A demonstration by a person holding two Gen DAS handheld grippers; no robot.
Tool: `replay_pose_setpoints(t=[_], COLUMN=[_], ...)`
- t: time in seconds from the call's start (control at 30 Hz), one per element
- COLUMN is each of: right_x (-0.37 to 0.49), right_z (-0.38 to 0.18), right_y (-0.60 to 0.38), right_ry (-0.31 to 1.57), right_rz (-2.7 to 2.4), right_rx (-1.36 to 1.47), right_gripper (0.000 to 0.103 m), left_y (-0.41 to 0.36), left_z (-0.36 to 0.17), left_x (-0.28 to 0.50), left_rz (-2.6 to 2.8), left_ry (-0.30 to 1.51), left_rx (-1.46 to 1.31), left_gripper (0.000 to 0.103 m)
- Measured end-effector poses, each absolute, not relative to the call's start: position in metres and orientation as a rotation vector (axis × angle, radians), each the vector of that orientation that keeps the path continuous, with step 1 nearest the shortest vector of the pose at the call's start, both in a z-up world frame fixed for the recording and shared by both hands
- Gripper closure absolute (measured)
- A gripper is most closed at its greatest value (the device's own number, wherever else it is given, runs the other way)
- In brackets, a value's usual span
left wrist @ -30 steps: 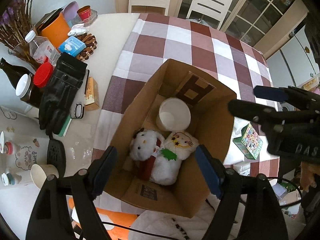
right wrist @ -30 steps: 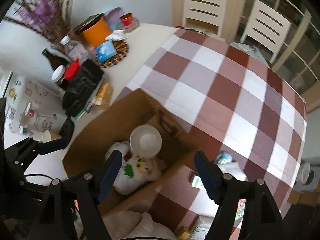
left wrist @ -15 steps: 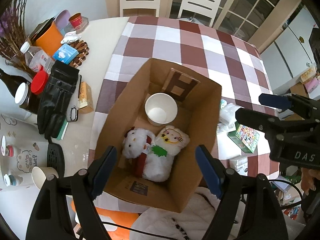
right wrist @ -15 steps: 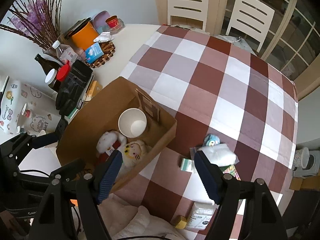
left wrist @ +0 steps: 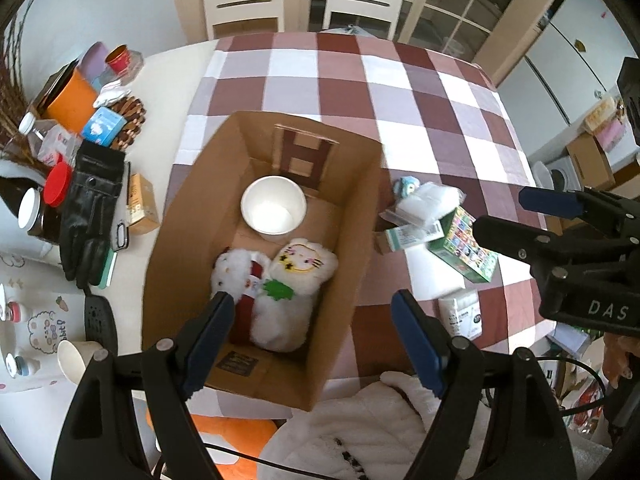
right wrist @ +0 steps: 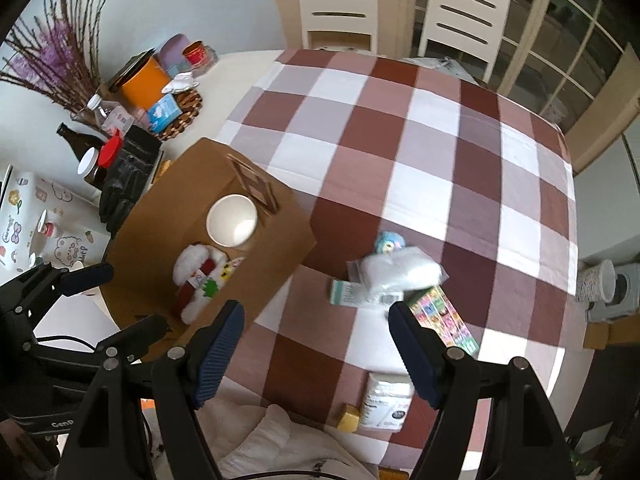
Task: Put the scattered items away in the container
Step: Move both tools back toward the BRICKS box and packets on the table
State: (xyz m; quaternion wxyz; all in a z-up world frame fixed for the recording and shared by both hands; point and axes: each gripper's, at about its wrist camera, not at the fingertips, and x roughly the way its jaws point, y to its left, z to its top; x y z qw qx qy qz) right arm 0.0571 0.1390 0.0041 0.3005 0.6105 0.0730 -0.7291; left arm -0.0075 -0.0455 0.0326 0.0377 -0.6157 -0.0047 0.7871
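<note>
Hovering right gripper (right wrist: 314, 334) open, empty, white pouch (right wrist: 400, 270) just ahead, left gripper (left wrist: 312, 322) open over box (left wrist: 362, 216).

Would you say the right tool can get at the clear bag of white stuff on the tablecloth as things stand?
Probably yes. The right tool is open and empty, and the clear bag lies on top of the small boxes beside the cardboard box, with nothing covering it.
</note>
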Motion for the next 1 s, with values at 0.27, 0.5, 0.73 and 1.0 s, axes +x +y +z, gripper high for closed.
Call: replay_pose_setpoints(t=[0.27, 0.5, 0.73, 1.0], right_x=[0.062, 0.067, 0.075, 0.095], right_z=[-0.008, -0.031, -0.081, -0.158], right_y=[0.183, 0.231, 0.269, 0.263], right_ry=[0.108, 0.028, 0.007, 0.025], right_rz=[-1.994, -2.022, -1.972, -1.778], right_rx=[1.685, 1.769, 1.884, 1.955], right_gripper=[0.026, 0.026, 0.026, 0.026], left_y=[-0.004, 0.042, 0.090, 0.117], left_z=[0.030, 0.023, 0.004, -0.032], left_x=[-0.006, 0.000, 0.012, 0.036], left_rz=[2.346, 2.265, 2.167, 2.093], left_ry=[0.064, 0.131, 0.172, 0.142], left_rx=[-1.862, -1.841, -1.851, -1.911], left_gripper=[0.021, 0.021, 0.021, 0.021])
